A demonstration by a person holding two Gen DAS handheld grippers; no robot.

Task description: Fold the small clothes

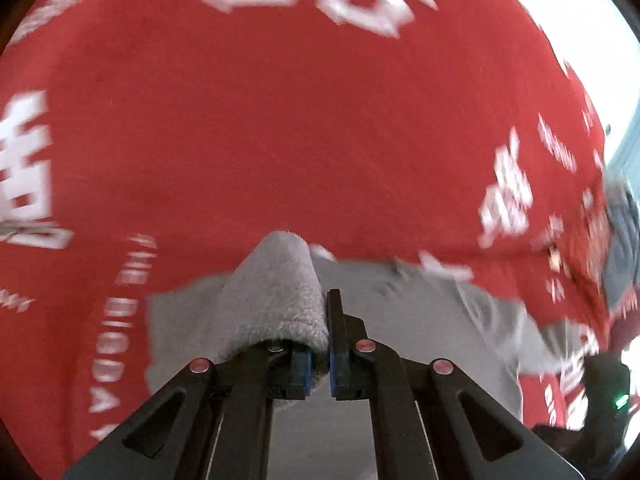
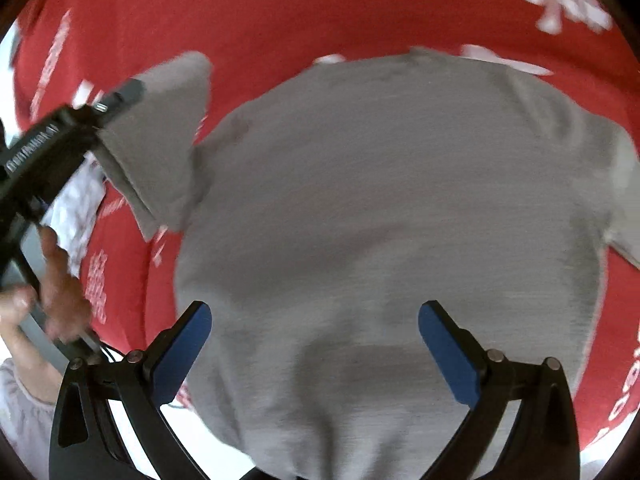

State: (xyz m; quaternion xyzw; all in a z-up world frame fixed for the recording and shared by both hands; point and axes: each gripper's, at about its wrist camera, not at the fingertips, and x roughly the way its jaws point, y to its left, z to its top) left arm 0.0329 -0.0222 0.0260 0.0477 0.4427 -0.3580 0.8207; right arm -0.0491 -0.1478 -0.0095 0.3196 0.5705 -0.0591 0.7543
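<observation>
A small grey garment (image 2: 380, 200) lies spread on a red cloth with white print (image 2: 280, 8). My right gripper (image 2: 316, 344) hovers open above the garment's near part, blue pads wide apart and nothing between them. My left gripper (image 1: 326, 340) is shut on the garment's grey fleecy sleeve (image 1: 276, 292), which drapes over its left finger. In the right wrist view the left gripper (image 2: 124, 94) holds that sleeve (image 2: 160, 140) lifted and folded at the garment's left side. The rest of the garment (image 1: 400, 320) lies below the left gripper on the red cloth (image 1: 300, 120).
A person's hand (image 2: 52, 292) grips the left gripper's handle at the left edge. A white patterned fabric (image 2: 80, 200) lies beside it. A dark grey item (image 1: 624, 232) and a black device with a green light (image 1: 620, 400) sit at the right edge.
</observation>
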